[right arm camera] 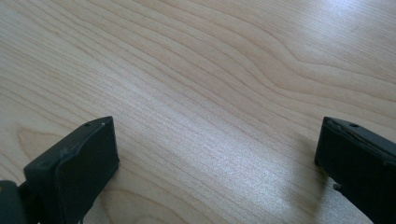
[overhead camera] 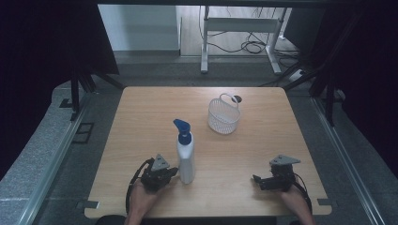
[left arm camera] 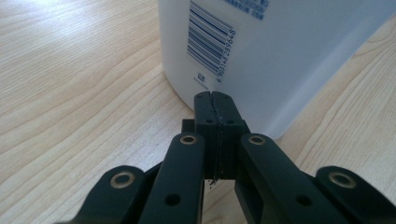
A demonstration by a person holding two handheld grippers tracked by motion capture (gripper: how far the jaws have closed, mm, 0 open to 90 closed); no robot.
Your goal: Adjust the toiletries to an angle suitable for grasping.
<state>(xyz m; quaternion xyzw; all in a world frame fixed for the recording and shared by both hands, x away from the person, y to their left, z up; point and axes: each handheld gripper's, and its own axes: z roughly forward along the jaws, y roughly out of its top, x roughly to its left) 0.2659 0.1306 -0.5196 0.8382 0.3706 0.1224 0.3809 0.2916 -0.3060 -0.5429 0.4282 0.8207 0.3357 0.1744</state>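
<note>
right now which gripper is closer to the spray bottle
Left. The left gripper, jaws closed, sits right beside the spray bottle at its base. The right gripper, jaws open, is well off to the bottle's right.

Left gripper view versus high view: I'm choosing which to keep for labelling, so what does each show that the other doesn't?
The left gripper view alone shows the barcode printed on the bottle, and the left gripper with its jaws pressed together just short of the bottle's base. The high view alone shows the blue spray head, the white basket, the right gripper and the person's hands. Both show the white bottle standing on the wooden table.
</note>
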